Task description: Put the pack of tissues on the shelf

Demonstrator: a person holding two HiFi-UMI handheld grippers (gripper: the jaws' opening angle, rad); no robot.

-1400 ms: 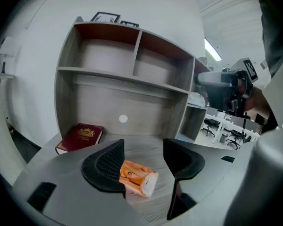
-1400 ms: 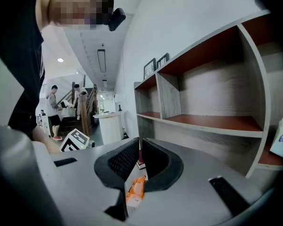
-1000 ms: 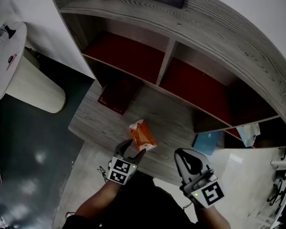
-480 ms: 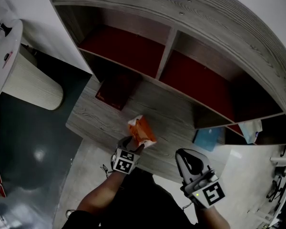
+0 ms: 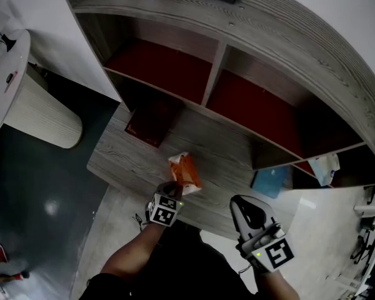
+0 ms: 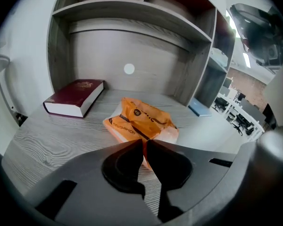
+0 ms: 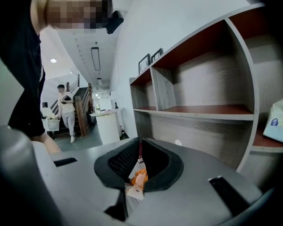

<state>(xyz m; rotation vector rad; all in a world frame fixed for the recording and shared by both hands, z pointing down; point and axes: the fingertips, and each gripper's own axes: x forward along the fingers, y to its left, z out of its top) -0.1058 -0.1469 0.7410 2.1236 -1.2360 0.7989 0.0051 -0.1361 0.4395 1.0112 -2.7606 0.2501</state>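
Observation:
The orange pack of tissues (image 5: 183, 172) lies on the low grey wooden shelf board (image 5: 125, 158), in front of the open compartments. My left gripper (image 5: 172, 190) is at its near end. In the left gripper view the jaws (image 6: 144, 142) are closing, nearly together, with the pack's (image 6: 141, 121) near edge pinched between the tips. My right gripper (image 5: 245, 205) hovers to the right, off the board, shut with nothing in it. Through the slit of the right gripper (image 7: 140, 142), the pack (image 7: 139, 177) shows small and far off.
A dark red book (image 5: 147, 124) lies at the board's back left. A blue flat item (image 5: 270, 181) sits at its right end. A pale packet (image 5: 325, 167) rests in the lower right compartment. A white round table (image 5: 6, 74) stands at left. A person (image 7: 66, 109) stands far off.
The left gripper's jaws, wide apart around the pack's near end before, have come together on it. The right gripper has stayed in place.

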